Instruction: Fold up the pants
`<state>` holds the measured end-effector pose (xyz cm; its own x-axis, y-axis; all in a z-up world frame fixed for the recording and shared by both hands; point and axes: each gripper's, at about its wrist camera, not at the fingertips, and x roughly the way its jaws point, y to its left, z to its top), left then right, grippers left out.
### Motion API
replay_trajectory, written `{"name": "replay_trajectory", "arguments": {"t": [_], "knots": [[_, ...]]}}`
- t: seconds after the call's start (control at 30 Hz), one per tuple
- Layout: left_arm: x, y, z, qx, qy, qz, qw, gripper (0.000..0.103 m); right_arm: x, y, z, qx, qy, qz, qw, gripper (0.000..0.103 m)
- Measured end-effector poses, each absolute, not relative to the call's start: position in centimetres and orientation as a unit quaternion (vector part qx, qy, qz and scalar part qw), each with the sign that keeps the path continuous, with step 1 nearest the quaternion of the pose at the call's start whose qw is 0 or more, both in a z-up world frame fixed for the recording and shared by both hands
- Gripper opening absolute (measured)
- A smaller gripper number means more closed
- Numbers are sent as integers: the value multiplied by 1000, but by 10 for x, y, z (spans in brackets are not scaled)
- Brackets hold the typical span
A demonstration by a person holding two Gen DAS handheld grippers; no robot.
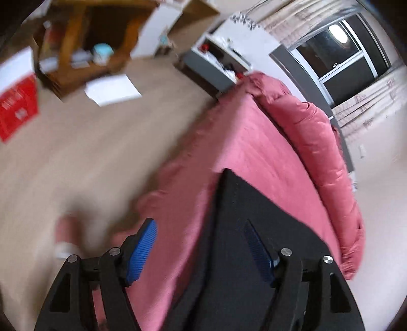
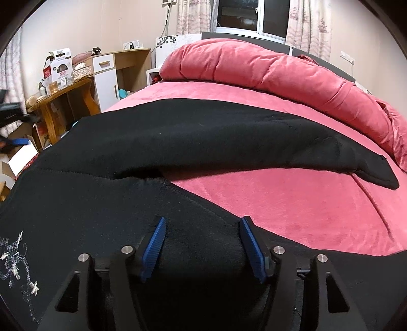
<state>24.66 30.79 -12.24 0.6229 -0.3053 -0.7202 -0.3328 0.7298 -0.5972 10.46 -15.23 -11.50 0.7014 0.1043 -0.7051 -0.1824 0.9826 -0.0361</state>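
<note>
Left gripper [image 1: 201,250] jaws wide apart over bed edge, nothing between pads. Black pants [image 1: 244,216] spread on pink bed [image 1: 254,142], right pad over cloth. Rolled pink duvet [image 1: 318,142] along far side. Wood floor [image 1: 76,157] left, blurred.

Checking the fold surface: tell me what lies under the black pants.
The black pants lie on the pink bed sheet, which shows all around them. Whatever is directly beneath the fabric is covered, so anything trapped there cannot be seen.

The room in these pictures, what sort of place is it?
Most likely a home bedroom: a bed with a rolled pink duvet, a curtained window behind it, and a cluttered wooden desk alongside.
</note>
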Motion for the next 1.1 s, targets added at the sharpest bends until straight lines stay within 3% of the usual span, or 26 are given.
{"name": "replay_trajectory", "arguments": {"t": [0.2,0.4,0.43,0.47,0.5,0.63,0.9,1.1], "knots": [[314,299,-155,-407,437,-18,802,77,106,-156,-117,-32,381,91,919,66],[352,275,-163,-341,465,-54,815,72,106,-156,-119,-31,382,95,919,69],[355,271,-164,-331,467,-54,818,60,106,-156,-120,-30,382,95,919,69],[356,268,-165,-323,468,-57,821,38,106,-156,-120,-29,382,95,919,69],[357,263,-164,-303,466,-44,830,36,106,-156,-120,-28,382,96,919,69],[344,254,-150,-261,443,-36,857,8,106,-156,-120,-29,382,95,919,69],[293,252,-100,-272,381,-76,880,6,105,-153,-120,-35,383,91,919,69],[207,238,-50,-256,328,-130,900,6,106,-152,-120,-41,384,88,918,69]]}}
